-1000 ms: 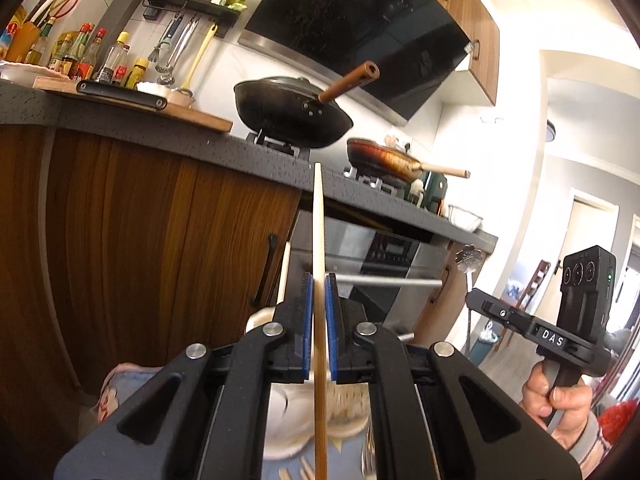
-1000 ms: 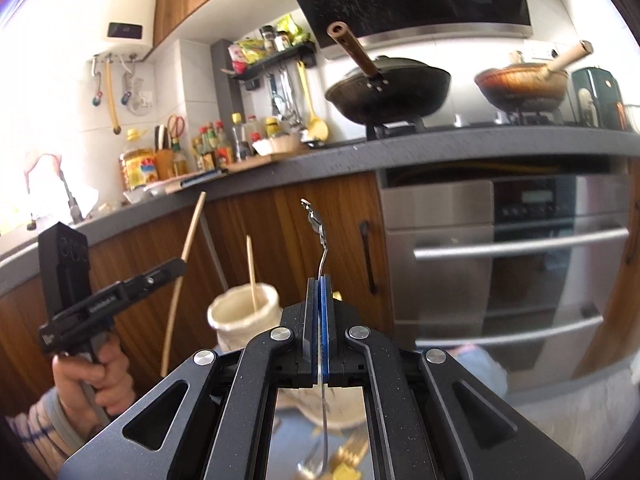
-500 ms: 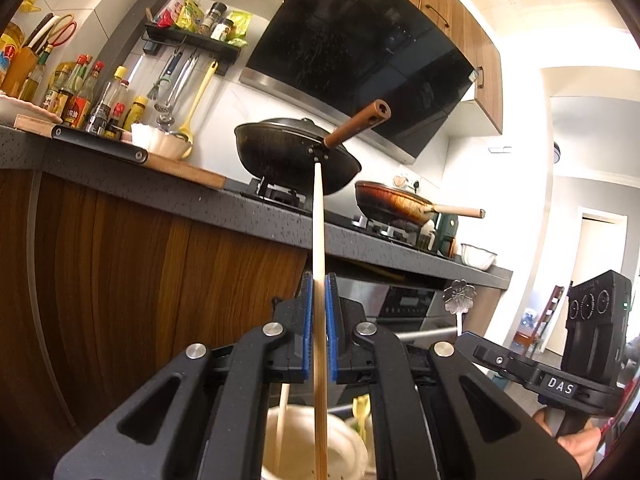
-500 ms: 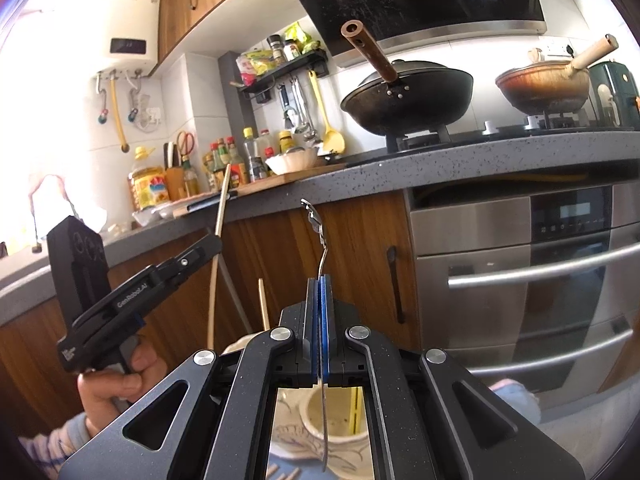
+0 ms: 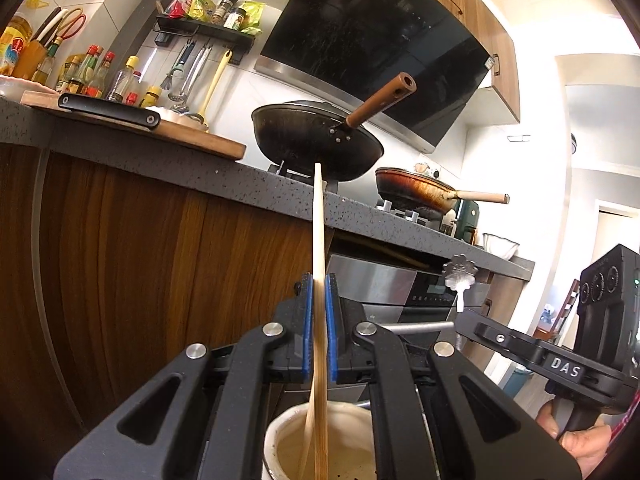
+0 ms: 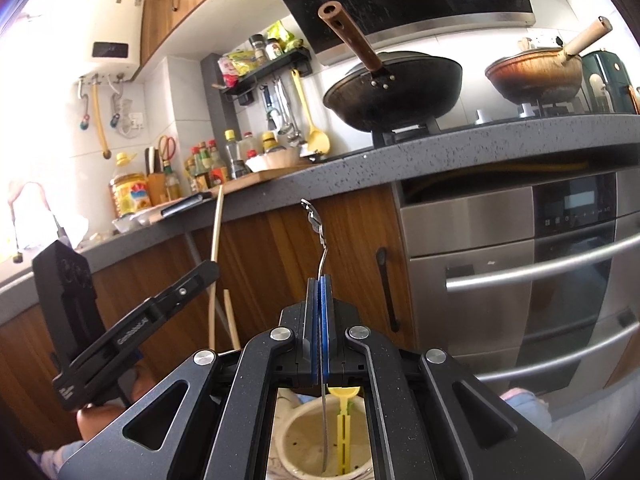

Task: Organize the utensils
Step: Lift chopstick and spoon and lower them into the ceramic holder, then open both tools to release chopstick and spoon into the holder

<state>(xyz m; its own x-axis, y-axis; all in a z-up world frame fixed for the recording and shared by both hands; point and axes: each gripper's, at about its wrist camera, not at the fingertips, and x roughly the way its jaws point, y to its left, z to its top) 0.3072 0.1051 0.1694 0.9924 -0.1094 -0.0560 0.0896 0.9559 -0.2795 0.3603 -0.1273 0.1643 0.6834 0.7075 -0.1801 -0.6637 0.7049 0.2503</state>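
Behind: grey speckled counter (image 5: 240, 184) over wood cabinets, black wok (image 5: 312, 144), steel oven (image 6: 520, 264). Left gripper (image 5: 319, 280) clamped on upright bamboo chopstick (image 5: 318, 240), lower end inside cream ceramic holder (image 5: 280, 436). Right gripper (image 6: 319, 280) clamped on thin metal utensil (image 6: 322, 244), tip down in holder (image 6: 292, 432) beside yellow plastic piece (image 6: 343, 428).

The right gripper (image 6: 319, 292) has its jaws clamped on a metal spoon (image 6: 320, 236). Its lower end hangs in the cream holder (image 6: 296, 432) beside a yellow utensil (image 6: 343, 420).
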